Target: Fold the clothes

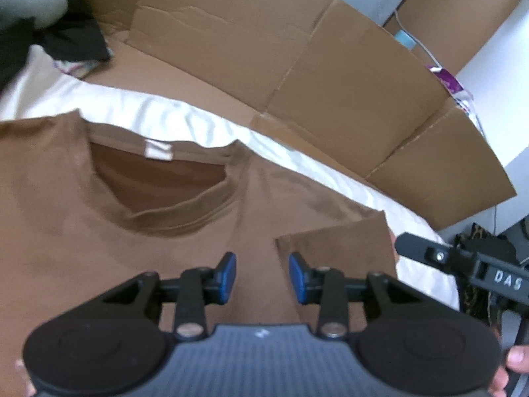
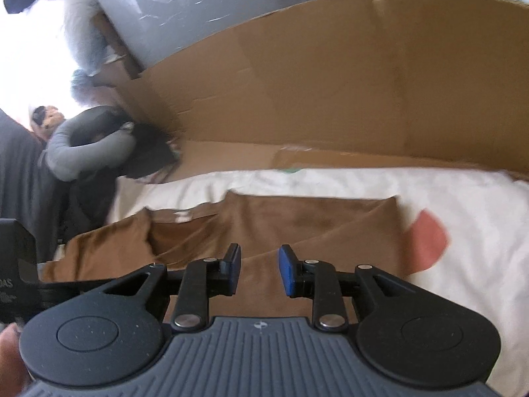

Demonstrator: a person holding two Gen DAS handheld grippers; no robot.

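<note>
hovering over the brown t-shirt spread on the white sheet, we see our left tool and right tool both gaping, empty, cardboard behind.

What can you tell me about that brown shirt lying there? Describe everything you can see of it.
The brown cotton-looking T-shirt lies spread flat on a white sheet, its round ribbed neckline open and pointing toward a cardboard wall. A small white label sits inside the back of the collar. One sleeve is already folded inward over the body. The fabric looks soft, with slight wrinkles. Both grippers, the left gripper and the right gripper, hover over it with jaws apart, gripping nothing.
</note>
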